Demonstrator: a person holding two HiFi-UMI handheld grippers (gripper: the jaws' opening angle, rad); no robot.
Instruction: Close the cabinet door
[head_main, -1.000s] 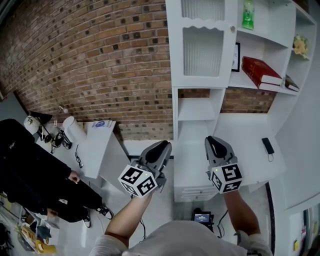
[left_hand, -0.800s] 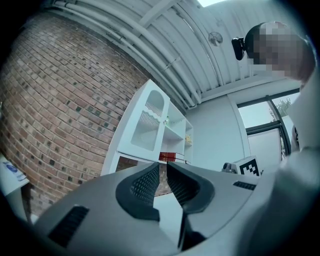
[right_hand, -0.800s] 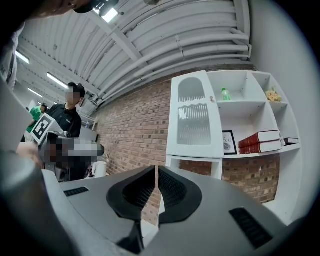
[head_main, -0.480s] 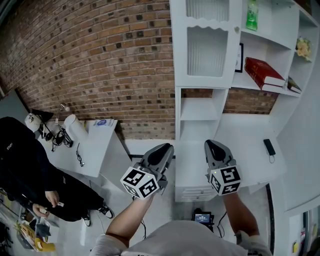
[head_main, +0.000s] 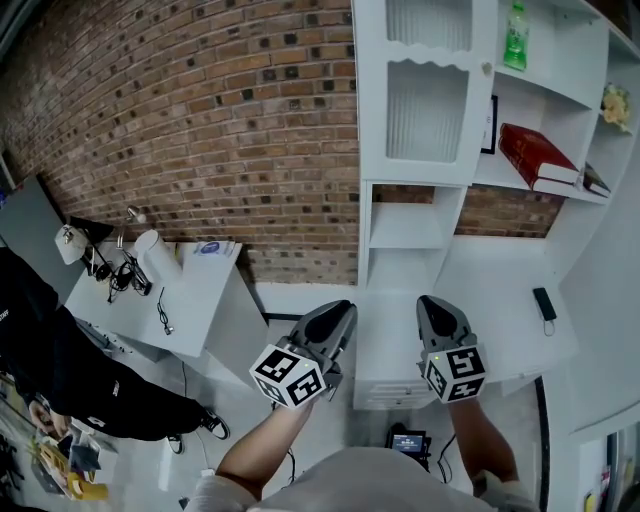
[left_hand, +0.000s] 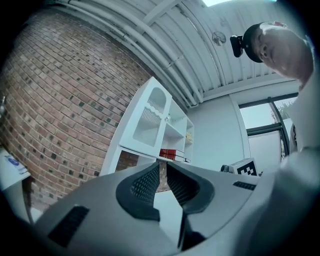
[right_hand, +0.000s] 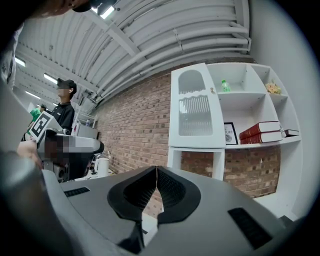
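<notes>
**Q:** Where is the cabinet door, and what are the grippers doing?

**A:** The cabinet door (head_main: 427, 110) is a white panel with a ribbed, frosted pane and a scalloped top edge. It covers the upper left compartment of a white shelf unit (head_main: 405, 225) that stands against a red brick wall (head_main: 200, 120). From every view it looks flush with the frame, with a small round knob (head_main: 487, 68) at its right edge. Both grippers hover low in front of the unit, well apart from the door. The left gripper (head_main: 343, 308) has a thin slit between its ridged black pads, with nothing in it. The right gripper (right_hand: 156, 170) has its tips pressed together and is empty.

**Q:** Is there any writing to read?

**A:** None is legible. Each gripper carries a cube of black-and-white square markers. A framed picture (right_hand: 230, 133) on the shelf has print too small to read.

**Q:** What does one view show that the others do not?

**A:** Only the head view shows a small black device (head_main: 545, 303) lying on the white desk surface (head_main: 500, 270) and a side table (head_main: 190, 290) with cables on it. The right gripper view shows the green bottle (right_hand: 226, 86) and red books (right_hand: 262, 131) face on, plus a ribbed metal ceiling (right_hand: 165, 35).
</notes>
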